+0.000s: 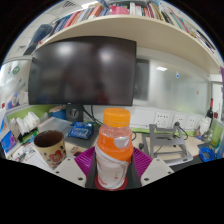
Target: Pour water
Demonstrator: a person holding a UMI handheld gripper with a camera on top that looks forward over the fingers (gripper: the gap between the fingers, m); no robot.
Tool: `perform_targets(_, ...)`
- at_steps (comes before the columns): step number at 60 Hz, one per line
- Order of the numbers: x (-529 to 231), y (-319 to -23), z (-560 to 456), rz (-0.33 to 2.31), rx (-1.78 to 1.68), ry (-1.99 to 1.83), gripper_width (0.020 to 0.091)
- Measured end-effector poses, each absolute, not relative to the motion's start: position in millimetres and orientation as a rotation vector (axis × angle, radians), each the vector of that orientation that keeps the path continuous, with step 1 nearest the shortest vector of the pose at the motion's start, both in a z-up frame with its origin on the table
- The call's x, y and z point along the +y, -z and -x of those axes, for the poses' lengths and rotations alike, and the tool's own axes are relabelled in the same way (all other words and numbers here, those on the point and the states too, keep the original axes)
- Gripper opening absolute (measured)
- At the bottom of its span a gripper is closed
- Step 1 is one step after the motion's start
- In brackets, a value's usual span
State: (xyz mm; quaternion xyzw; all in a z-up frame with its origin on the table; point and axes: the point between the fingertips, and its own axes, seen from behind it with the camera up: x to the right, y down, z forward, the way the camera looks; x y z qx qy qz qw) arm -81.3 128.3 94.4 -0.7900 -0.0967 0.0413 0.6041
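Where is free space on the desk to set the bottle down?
Bare desk lies between the mug and the bottle, which the jaws hold. Another patch lies right of the bottle, before the clutter. Behind, near the monitor, it is crowded.

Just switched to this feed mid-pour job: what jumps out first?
The clear plastic bottle with the orange cap and orange label stands out, upright between the fingers of the hand-held gripper, whose magenta pads press on its sides. Beside it on the desk stands a patterned ceramic mug with a dark interior. Beyond both looms a large dark computer monitor, beneath a shelf of books.
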Motion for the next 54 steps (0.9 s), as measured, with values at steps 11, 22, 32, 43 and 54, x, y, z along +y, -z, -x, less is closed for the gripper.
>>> perform_targets(11, 109.8, -72.7, 69.0, 1.964, -0.143, -0.082, 0.0826)
perform_targets(22, 69.0, -90.2, 65.5, 2.017, -0.126, 0.008, 0.0823)
perform_targets(32, 41.7, -131.5, 79.7, 2.016, -0.079, 0.027, 0.0833)
perform_targets(43, 27.5, -170.3, 88.7, 1.978, 0.0, 0.024, 0.0835)
perform_targets(54, 18.1, -184.6, 99.0, 1.961, 0.021, 0.013, 0.083)
